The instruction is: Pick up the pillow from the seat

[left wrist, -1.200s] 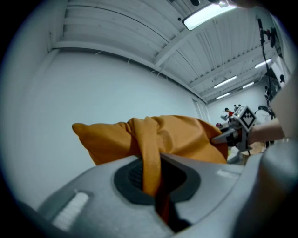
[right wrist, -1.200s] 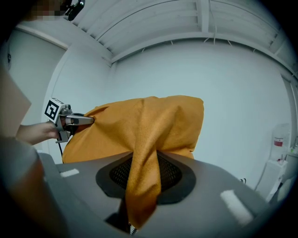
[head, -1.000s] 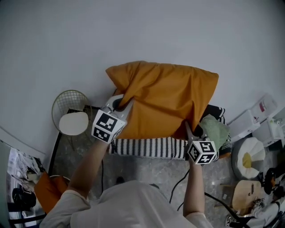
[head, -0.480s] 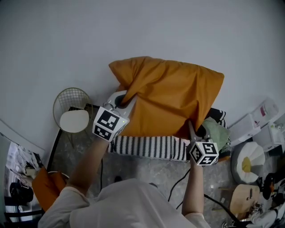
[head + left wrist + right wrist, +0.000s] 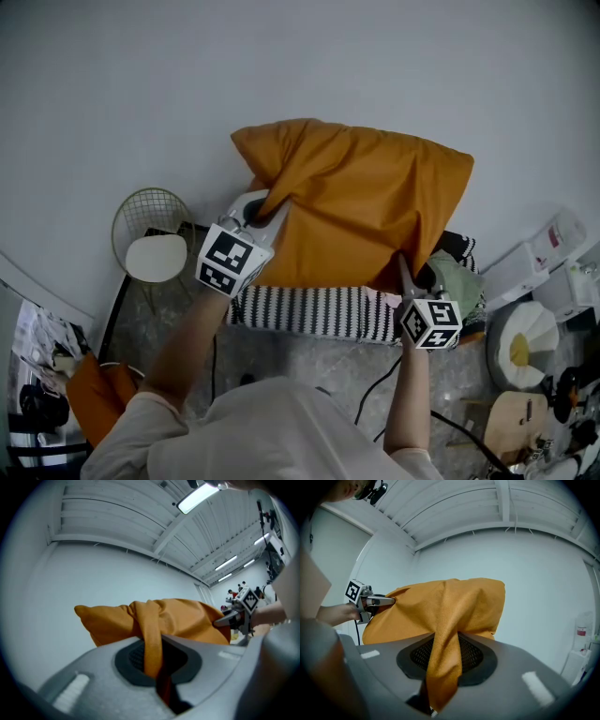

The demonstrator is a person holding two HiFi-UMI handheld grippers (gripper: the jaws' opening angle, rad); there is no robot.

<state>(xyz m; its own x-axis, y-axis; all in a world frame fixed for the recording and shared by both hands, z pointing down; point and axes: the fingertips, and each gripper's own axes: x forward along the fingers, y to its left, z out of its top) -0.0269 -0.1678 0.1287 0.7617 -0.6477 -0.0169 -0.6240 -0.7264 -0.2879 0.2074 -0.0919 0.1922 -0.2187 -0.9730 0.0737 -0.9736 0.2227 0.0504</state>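
I hold the orange pillow (image 5: 361, 211) up above the striped seat (image 5: 314, 314), the fingers of my left gripper (image 5: 269, 208) closed tight on a fold at its left end and those of my right gripper (image 5: 403, 272) pinching its lower right corner.

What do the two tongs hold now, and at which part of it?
Both hold the orange pillow. The left tongs pinch a fabric fold at its left edge; the right tongs pinch fabric at its lower right edge.
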